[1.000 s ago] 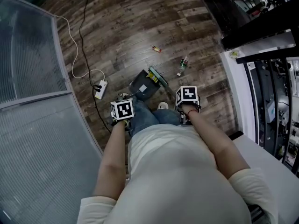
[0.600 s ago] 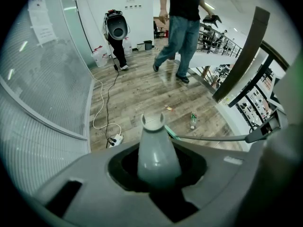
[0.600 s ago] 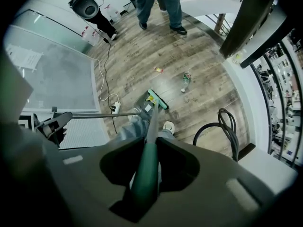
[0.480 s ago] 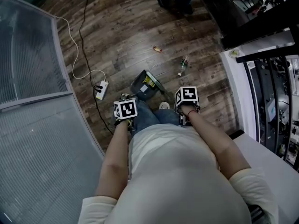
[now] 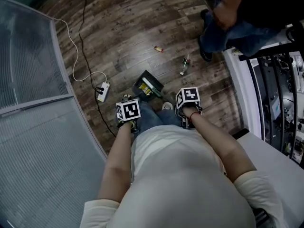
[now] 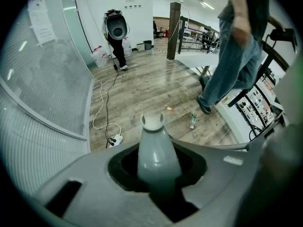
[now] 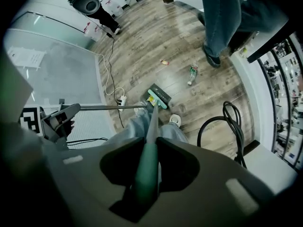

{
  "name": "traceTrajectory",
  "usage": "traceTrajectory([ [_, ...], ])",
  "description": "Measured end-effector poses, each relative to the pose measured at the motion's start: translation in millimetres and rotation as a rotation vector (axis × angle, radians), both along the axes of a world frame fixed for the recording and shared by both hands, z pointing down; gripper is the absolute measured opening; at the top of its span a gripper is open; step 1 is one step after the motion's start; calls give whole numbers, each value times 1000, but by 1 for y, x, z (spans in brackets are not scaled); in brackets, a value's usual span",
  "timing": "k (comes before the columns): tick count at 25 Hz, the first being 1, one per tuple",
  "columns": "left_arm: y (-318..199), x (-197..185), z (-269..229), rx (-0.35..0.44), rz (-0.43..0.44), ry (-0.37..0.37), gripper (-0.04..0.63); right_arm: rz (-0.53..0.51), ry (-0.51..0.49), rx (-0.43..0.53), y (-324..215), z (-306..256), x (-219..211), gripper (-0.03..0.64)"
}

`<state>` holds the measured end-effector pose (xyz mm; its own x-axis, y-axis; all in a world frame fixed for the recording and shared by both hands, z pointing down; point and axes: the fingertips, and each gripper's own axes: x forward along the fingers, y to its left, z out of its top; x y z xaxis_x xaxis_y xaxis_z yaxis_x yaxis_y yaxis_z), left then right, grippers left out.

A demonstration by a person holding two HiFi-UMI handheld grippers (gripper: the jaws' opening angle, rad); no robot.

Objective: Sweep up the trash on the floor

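Left tool (image 5: 129,119) and right tool (image 5: 188,112) sit side by side at the person's waist in the head view, with the dustpan (image 5: 148,87) on the floor (image 5: 123,27) just ahead of them. A bottle (image 5: 184,65) lies beyond the dustpan to its right, and a wrapper (image 5: 158,48) lies farther beyond. Neither touches it. A passer-by (image 5: 237,23) stands just past the bottle.

In the left gripper view the jaws are closed on the dustpan's grey handle (image 6: 154,148), whose forked end pokes out past them.

In the right gripper view the jaws clamp the green broom (image 7: 147,160) by its shaft, and its head rests at the dustpan.

Both bits of trash look light. The bottle will likely roll from a hard push and the wrapper will skid, so short, gentle strokes suit. The shaft looks stiff and smooth, and a hold this high gives reach but less control.

Since a second ago the dustpan has turned a little, the passer-by has walked in, and the trash lies where it did.
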<state>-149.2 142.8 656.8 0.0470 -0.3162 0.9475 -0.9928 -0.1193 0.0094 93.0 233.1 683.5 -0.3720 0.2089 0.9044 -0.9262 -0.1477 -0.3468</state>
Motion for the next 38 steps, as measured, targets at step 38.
traceTrajectory([
  [38,-49,-30,-11,24,146,32,91,249,14,40,-17,-39,-20,97],
])
